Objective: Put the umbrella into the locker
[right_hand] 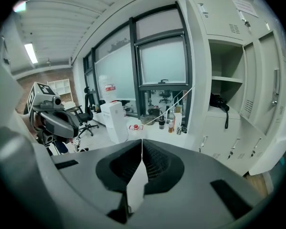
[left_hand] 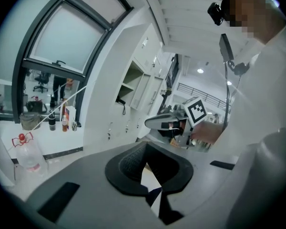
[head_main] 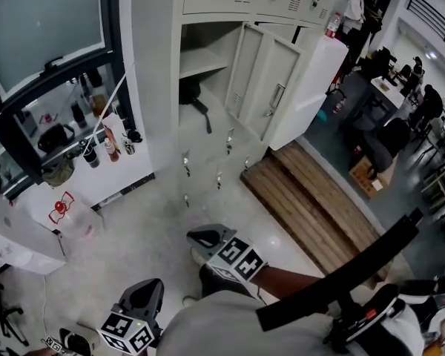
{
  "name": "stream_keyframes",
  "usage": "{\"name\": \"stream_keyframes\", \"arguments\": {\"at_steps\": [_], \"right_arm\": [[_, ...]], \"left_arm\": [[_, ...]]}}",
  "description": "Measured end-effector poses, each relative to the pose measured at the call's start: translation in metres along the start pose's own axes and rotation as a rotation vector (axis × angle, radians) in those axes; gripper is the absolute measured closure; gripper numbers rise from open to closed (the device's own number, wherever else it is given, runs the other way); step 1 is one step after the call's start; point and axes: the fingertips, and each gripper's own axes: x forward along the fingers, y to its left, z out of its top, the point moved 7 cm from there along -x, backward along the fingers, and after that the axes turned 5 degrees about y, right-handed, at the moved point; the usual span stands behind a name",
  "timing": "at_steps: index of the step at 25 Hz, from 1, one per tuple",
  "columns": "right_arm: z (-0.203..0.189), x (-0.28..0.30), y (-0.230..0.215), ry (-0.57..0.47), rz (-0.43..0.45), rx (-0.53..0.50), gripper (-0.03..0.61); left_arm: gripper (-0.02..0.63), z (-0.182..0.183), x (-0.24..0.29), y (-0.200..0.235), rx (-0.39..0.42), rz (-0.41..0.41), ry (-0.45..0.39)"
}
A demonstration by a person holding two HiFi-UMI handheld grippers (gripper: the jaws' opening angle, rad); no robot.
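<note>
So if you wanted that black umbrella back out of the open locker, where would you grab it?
Probably the umbrella by its bunched body, coming level through the open front of the locker: a shelf sits above it, so there's no way in from the top. The strap dangling over the ledge is nearer, but thin and limp, so likely a poorer hold.

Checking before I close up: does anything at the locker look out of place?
The black umbrella sits in the open compartment, but its strap dangles over the front edge, and the door stands open.
</note>
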Motion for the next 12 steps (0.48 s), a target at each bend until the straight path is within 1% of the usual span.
{"name": "stream_keyframes", "arguments": {"at_steps": [4, 8, 12], "right_arm": [[0.0002, 0.0012, 0.0107, 0.012, 0.009, 0.0, 0.56], [-0.0004, 0.0045, 0.0106, 0.023, 0.013, -0.01, 0.56], [-0.0035, 0.0072, 0.0067, 0.041, 0.026, -0.001, 0.56]], "left_arm": [[0.603, -0.0029, -0.0092, -0.0015, -0.006, 0.002, -0.002], [0.604, -0.003, -0.0086, 0.0007, -0.009, 0.004, -0.001], [0.603, -0.0005, -0.0047, -0.0019, -0.033, 0.002, -0.003]]}}
